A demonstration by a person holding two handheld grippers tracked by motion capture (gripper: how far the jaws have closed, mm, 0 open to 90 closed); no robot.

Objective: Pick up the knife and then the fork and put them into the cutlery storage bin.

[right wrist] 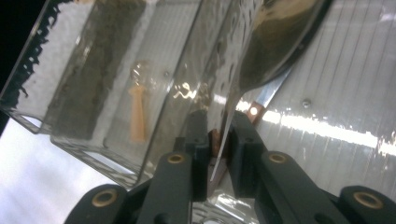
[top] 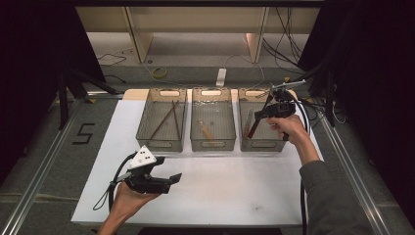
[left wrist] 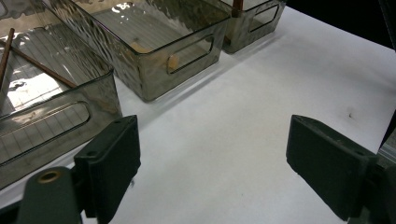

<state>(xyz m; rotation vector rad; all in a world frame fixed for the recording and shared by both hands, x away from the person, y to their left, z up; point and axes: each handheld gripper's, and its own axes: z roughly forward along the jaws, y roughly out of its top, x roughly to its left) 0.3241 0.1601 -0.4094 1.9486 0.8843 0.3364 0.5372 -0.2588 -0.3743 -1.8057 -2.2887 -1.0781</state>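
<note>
Smoky, translucent plastic bins stand in a row of 3 at the far edge of the white-covered bench [top: 215, 191]. Over the right-hand bin [top: 262, 144] the right tongs [top: 258, 117] point down and are clenched on a long utensil with a reddish-brown handle and a metal spoon bowl [right wrist: 275, 32]; in the right gripper view the 2 black jaws pinch the thin metal neck and the copper-coloured handle end between them, with the shiny bowl above them against the ribbed wall of the bin. In the high view the reddish-brown handle [top: 253, 128] slants down from the tongs into the right-hand bin, though I cannot tell whether its tip touches the bottom. The middle bin [top: 212, 144] holds a pale orange utensil [top: 206, 131] lying on its floor, and the left-hand bin [top: 161, 144] holds 2 thin dark brown sticks [top: 169, 119] that cross one another. The left tongs [top: 173, 178] rest near the front of the bench, well apart from the bins, lying roughly level in the person's left hand [top: 128, 198]; their jaws are released and stand wide with nothing between them, bare white bench showing in the gap.
</note>
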